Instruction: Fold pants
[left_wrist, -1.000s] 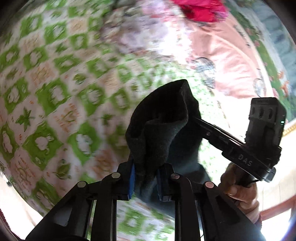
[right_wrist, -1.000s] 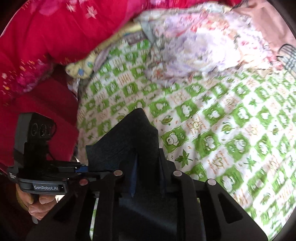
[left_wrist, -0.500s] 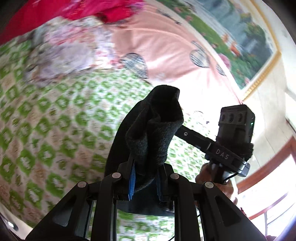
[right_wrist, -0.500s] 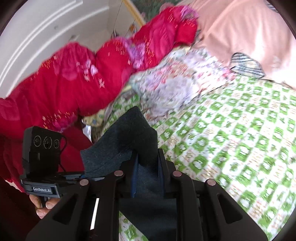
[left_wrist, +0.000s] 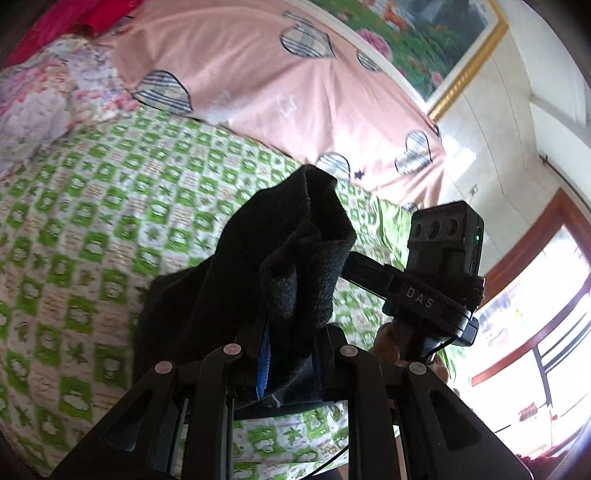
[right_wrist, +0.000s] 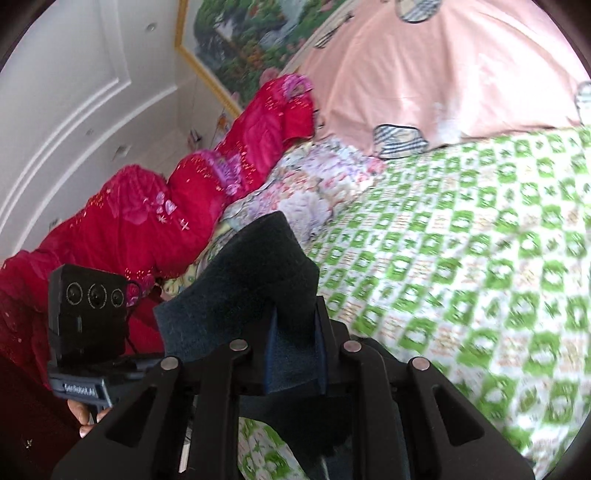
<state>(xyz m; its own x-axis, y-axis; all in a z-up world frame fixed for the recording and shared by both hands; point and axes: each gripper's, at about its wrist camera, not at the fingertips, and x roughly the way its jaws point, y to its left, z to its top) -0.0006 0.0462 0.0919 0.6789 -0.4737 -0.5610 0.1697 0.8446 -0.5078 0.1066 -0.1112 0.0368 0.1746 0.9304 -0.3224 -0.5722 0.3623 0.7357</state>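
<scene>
The dark navy pants (left_wrist: 280, 266) are held up in the air above the green-checked bed sheet (left_wrist: 92, 229). My left gripper (left_wrist: 290, 354) is shut on one bunched edge of the pants. My right gripper (right_wrist: 293, 354) is shut on another edge of the pants (right_wrist: 258, 280). The cloth stands up between each pair of fingers and hangs below. The right gripper shows in the left wrist view (left_wrist: 436, 291), a short way to the right. The left gripper shows in the right wrist view (right_wrist: 88, 332), at the left.
A pink cover with heart patches (left_wrist: 280, 74) lies at the head of the bed. A floral quilt (right_wrist: 306, 184) and a red quilt (right_wrist: 155, 221) are piled at the far side. A framed picture (right_wrist: 243, 40) hangs on the wall. A window (left_wrist: 535, 332) is at the right.
Both grippers have risen and tilted upward with the pants still clamped. The views swung from the bed sheet toward the headboard, wall and window.
</scene>
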